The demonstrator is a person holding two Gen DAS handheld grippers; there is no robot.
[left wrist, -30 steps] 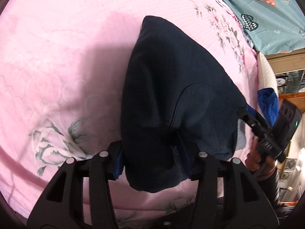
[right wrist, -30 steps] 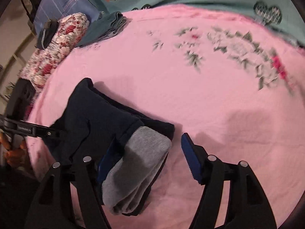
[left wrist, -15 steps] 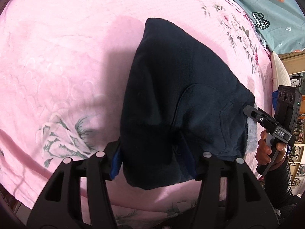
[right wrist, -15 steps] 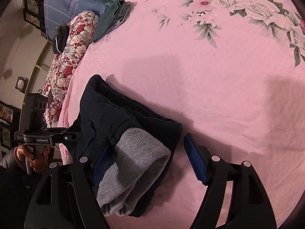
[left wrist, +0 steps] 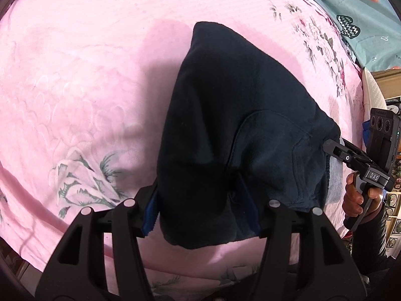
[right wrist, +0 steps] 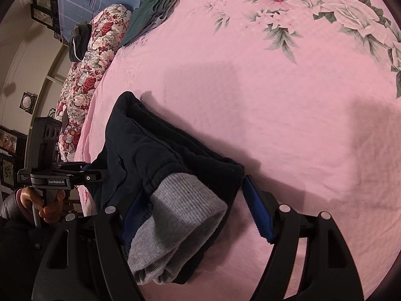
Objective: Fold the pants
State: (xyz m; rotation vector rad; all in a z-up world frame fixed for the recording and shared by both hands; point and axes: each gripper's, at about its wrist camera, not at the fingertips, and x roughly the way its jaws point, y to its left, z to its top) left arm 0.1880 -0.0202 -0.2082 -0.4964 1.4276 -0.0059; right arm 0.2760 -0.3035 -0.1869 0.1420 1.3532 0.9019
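1. Left wrist view, nearest the lens: the left gripper (left wrist: 200, 210) straddles the near corner of the folded dark navy fleece pants (left wrist: 240, 130). Its jaws are opening; cloth lies between the blue pads, but whether they press on it I cannot tell.
2. Right wrist view, nearest the lens: the right gripper (right wrist: 198, 215) stands with jaws wide apart. The grey ribbed cuff (right wrist: 180, 225) of the pants lies between them, against the left pad (right wrist: 132, 215) and clear of the right one.
3. The pants lie in a thick, layered bundle on the pink floral bedspread (left wrist: 75, 87), near the bed's front edge, with the far corner pointing up the bed.
4. Handling, as a judgement: the fabric looks soft, bulky and light, not slippery and not fragile. Stacked layers may slide or spring open when let go. The firmest holds would be the doubled corners or the ribbed cuff, pinching through all layers.
5. Farther off, each view shows the person's other hand on its gripper handle at the bundle's side.
6. Farthest, at the head of the bed: a red-flowered bolster pillow (right wrist: 92, 57) and a folded teal cloth (right wrist: 153, 10).
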